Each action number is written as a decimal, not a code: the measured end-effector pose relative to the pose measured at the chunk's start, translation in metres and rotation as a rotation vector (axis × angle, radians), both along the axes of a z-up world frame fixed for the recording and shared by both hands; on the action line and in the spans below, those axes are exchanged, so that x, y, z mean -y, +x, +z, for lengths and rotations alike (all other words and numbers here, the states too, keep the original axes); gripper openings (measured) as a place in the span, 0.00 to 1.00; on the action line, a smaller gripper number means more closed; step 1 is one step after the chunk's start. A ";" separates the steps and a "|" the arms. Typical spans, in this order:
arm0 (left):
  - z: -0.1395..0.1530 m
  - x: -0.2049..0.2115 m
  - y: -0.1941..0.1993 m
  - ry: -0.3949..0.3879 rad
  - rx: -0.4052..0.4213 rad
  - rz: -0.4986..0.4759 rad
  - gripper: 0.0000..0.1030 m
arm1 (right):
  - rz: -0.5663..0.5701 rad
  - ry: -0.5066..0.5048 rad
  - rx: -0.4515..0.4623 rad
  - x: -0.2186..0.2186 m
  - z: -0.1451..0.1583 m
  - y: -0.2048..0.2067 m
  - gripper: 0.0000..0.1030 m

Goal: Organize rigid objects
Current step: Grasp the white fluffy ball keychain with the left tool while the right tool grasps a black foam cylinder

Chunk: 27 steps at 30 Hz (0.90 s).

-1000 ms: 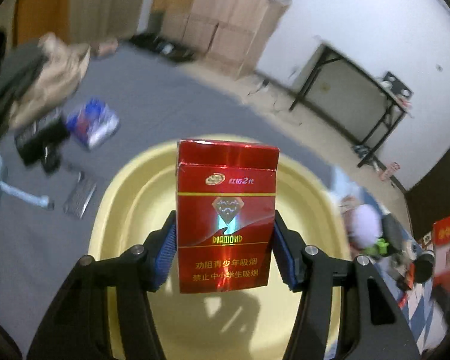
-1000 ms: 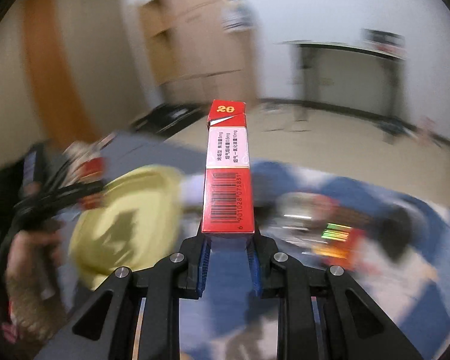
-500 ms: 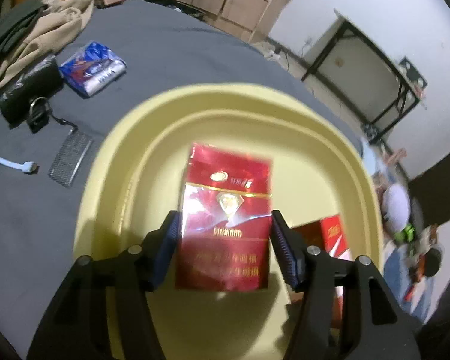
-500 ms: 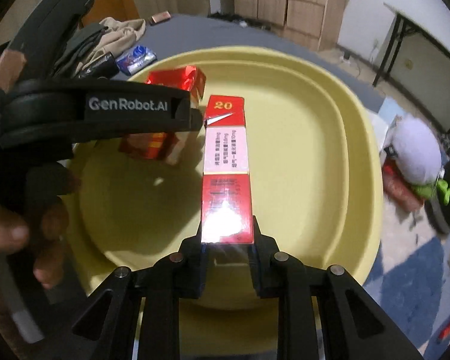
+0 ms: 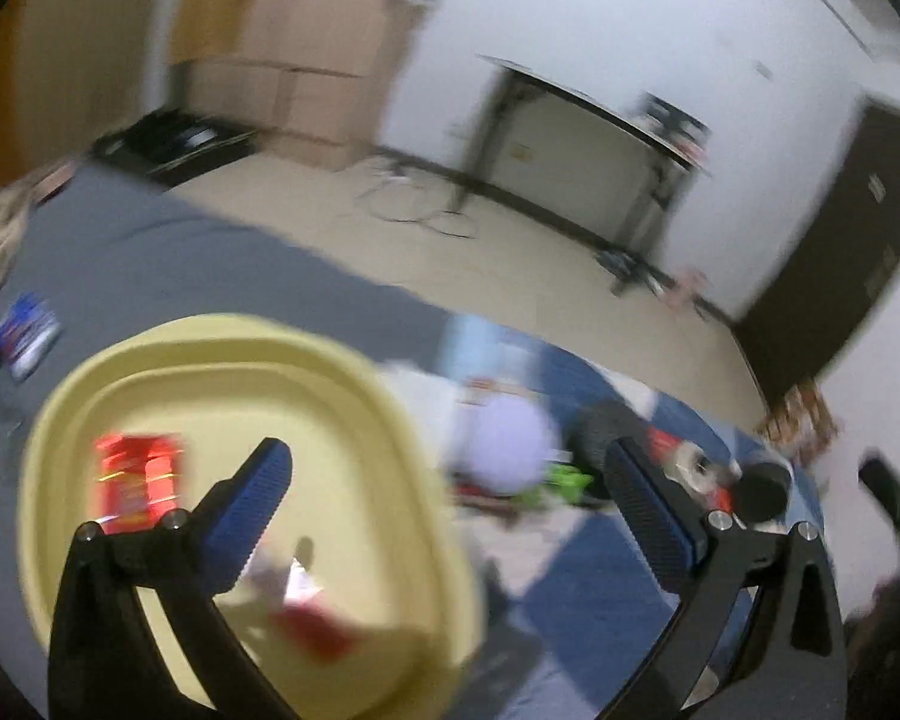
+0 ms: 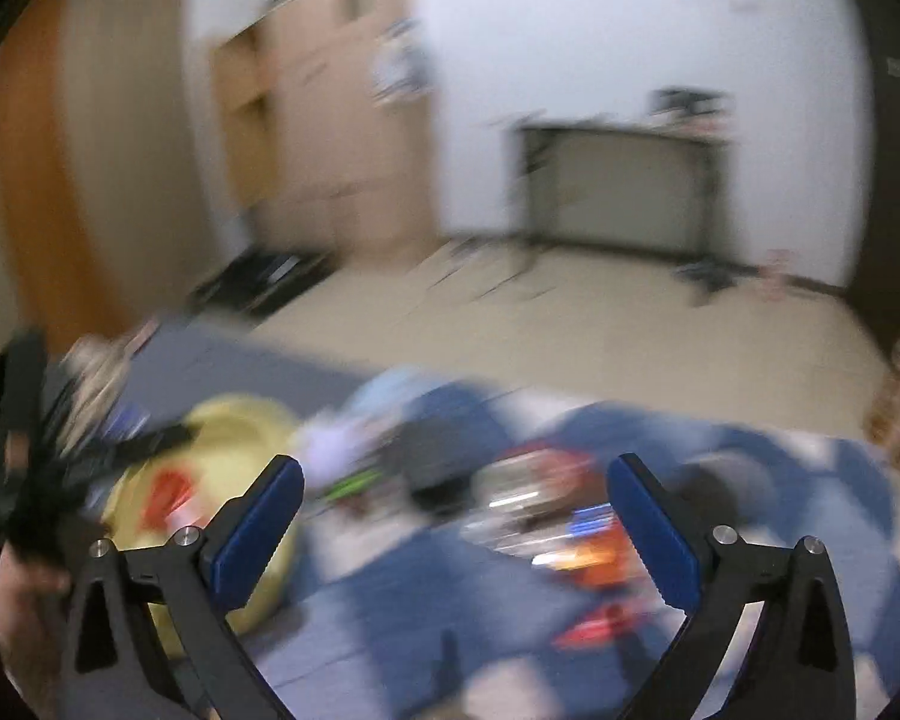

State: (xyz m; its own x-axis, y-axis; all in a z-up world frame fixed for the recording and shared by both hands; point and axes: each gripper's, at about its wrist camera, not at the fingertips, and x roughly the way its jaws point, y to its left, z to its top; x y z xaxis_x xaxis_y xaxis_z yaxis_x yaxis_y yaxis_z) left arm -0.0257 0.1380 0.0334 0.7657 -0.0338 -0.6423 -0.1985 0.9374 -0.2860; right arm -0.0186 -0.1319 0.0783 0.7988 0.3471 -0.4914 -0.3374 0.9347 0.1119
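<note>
Grippers first: left gripper (image 5: 444, 504) lower centre of its view, jaws just sprung wide, nothing btwn them; right gripper (image 6: 453, 507) same, wide apart & bare. Step, as I judge it: drop-off done, both hands pulling away. Red pack (image 5: 141, 477) lies in yellow tray (image 5: 426, 450), lower left, w/ a second red box (image 5: 315, 630) near bottom centre. Next calls for picking another rigid item from blurry clutter (image 6: 546, 516) on blue mat (image 6: 402, 588), centre-right; aim carefully, everything smeared. Both grippers point down at a slant, over tray's right edge & mat.
</note>
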 end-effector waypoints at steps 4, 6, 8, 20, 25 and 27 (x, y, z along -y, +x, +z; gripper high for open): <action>-0.025 0.045 0.031 0.219 -0.086 -0.030 1.00 | -0.149 -0.045 -0.134 0.057 -0.035 0.035 1.00; -0.038 0.052 0.036 0.219 -0.094 -0.064 1.00 | -0.152 -0.046 -0.188 0.065 -0.052 0.047 1.00; -0.048 0.051 0.043 0.183 -0.112 -0.088 1.00 | -0.130 -0.023 -0.202 0.068 -0.066 0.054 1.00; -0.056 0.045 0.051 0.078 -0.070 -0.102 0.96 | -0.087 -0.134 -0.258 0.063 -0.091 0.114 1.00; -0.053 0.044 0.050 0.076 -0.037 -0.086 0.88 | -0.071 -0.154 -0.263 0.056 -0.100 0.122 0.98; -0.052 0.043 0.048 0.092 -0.039 -0.081 0.88 | -0.074 -0.157 -0.264 0.055 -0.104 0.126 0.97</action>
